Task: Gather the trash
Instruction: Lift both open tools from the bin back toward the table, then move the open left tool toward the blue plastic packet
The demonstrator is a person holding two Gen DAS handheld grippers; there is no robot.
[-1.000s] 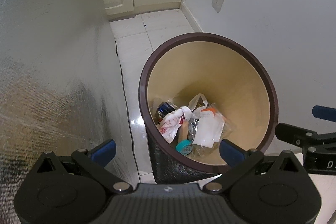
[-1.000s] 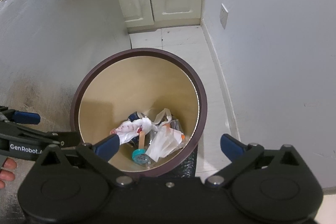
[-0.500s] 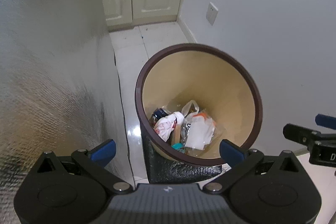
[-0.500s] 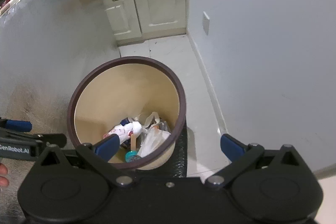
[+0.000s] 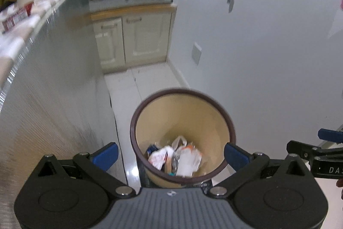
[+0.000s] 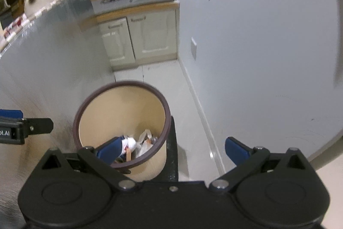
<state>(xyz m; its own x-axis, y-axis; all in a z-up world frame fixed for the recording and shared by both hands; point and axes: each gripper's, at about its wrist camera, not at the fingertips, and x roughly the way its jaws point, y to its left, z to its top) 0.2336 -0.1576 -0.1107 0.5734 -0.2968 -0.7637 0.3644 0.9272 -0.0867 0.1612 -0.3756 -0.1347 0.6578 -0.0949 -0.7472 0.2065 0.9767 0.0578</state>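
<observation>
Trash bin (image 5: pixel 214 119) holding trash (image 5: pixel 178 156) stands on the floor below both tongs: left gripper (image 5: pixel 171 155) and right gripper (image 6: pixel 171 148), each spread wide and empty.

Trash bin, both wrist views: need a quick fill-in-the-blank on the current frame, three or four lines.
1. The trash bin has a dark brown rim and a ____ inside wall.
2. Both the left claw and the right claw are ____.
3. The trash lies at the ____ of the bin.

Missing words: cream; open; bottom
</observation>
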